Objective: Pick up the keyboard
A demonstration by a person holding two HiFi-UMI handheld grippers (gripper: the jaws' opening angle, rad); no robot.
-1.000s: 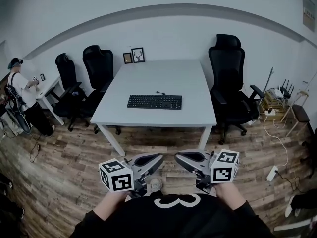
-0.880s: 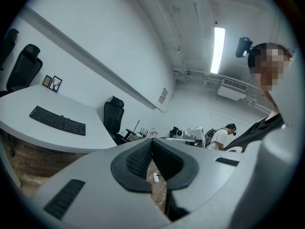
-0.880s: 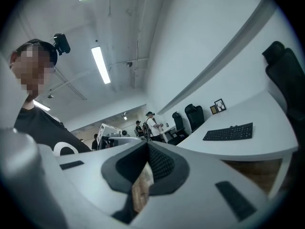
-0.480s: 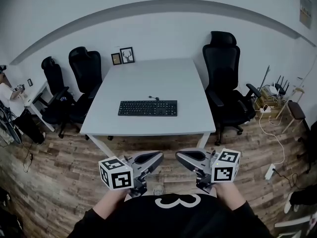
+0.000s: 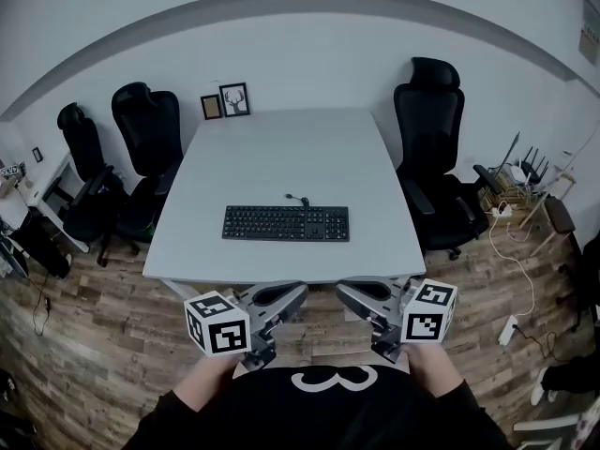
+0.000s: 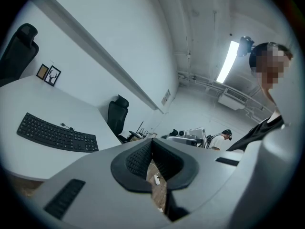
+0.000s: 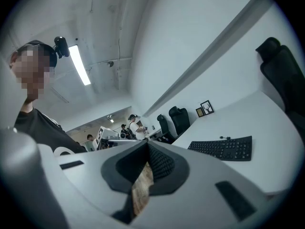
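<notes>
Approaching the surface [image 5: 281,148]: you are closing in on its near edge, which is now lying just ahead of both tools, where a second ago a wide band of wooden floor [image 5: 112,298] was separating them from it.

- Keyboard [image 5: 286,223]: lying flat and untouched, its long side parallel to the near edge, closer to that edge than to the far one, about midway between the left and right edges. Its cable [image 5: 298,199] is trailing toward the far edge. It is now sitting squarely ahead of you instead of off to one side.
- Left tool [image 5: 286,296]: jaws pressed together, holding nothing, pointing level at the near edge.
- Right tool [image 5: 354,296]: the same, jaws together and empty, beside the left one.
- Surroundings: office chairs [image 5: 145,120] standing at the left and right edges, two picture frames [image 5: 225,101] at the far left corner.

Judgement: the approach is nearly finished, but the pick-up is not yet starting. You are still needing to part the jaws and reach over the near edge.
</notes>
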